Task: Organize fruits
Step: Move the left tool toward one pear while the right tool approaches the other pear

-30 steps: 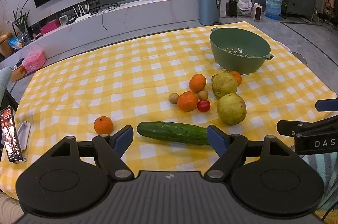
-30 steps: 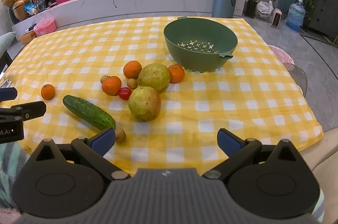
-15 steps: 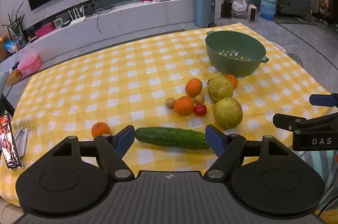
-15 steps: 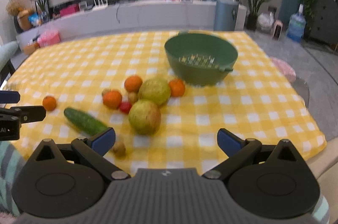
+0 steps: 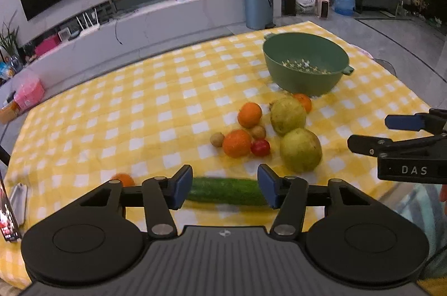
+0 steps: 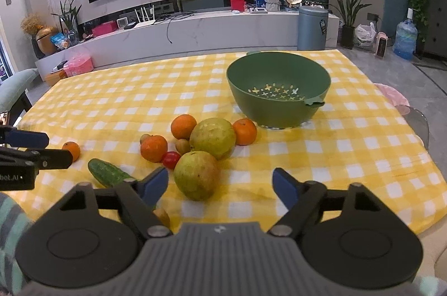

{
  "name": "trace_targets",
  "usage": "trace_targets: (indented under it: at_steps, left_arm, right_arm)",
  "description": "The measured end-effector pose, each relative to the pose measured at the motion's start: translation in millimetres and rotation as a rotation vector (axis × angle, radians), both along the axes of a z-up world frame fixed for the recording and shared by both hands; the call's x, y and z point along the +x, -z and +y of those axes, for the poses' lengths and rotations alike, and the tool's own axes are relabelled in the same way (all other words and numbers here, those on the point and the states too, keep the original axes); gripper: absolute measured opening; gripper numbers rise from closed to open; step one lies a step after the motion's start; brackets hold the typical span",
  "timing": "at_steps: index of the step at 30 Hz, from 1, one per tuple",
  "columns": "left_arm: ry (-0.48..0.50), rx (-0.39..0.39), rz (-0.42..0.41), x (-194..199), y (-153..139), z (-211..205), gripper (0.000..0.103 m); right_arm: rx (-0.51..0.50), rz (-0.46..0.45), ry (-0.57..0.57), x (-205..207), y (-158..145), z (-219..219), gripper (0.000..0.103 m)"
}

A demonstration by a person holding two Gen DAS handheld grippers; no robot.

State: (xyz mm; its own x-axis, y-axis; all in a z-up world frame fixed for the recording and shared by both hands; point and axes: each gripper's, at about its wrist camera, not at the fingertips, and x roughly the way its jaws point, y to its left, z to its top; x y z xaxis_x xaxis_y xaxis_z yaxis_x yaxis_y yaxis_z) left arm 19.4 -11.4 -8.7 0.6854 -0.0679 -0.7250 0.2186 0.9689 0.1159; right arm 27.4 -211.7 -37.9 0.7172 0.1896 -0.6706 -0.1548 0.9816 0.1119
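Both hand-held grippers are narrowing from wide, left hand-held gripper closing around the firm, slick cucumber lying on the tabletop, right hand-held gripper closing empty near a heavy guava.

My table wears a yellow checked cloth; on it sit a green colander, cucumber, oranges and pears.

Colander on tablecloth, behind the fruit cluster. Two guavas mid-cluster, oranges beside them, tomato in front. Cucumber lies left of the cluster.
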Motion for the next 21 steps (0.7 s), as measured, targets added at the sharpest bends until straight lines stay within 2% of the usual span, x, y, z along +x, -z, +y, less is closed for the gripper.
trace_targets:
  at_steps: [3, 5, 9, 14, 21]
  left_arm:
    - [0.034, 0.070, -0.054, 5, 5, -7, 0.067]
    - [0.070, 0.092, -0.040, 12, 8, -12, 0.073]
    - [0.090, 0.044, 0.058, 33, 14, -13, 0.074]
    - [0.121, 0.057, 0.069, 48, 22, -16, 0.074]
    - [0.130, 0.029, 0.108, 67, 30, -14, 0.074]
  right_arm:
    - [0.016, 0.017, -0.008, 11, 6, 5, 0.074]
    - [0.031, 0.036, -0.012, 20, 11, 9, 0.074]
    - [0.034, 0.085, -0.024, 41, 26, 18, 0.074]
    - [0.040, 0.136, -0.036, 60, 44, 25, 0.074]
    - [0.069, 0.206, -0.033, 80, 65, 29, 0.074]
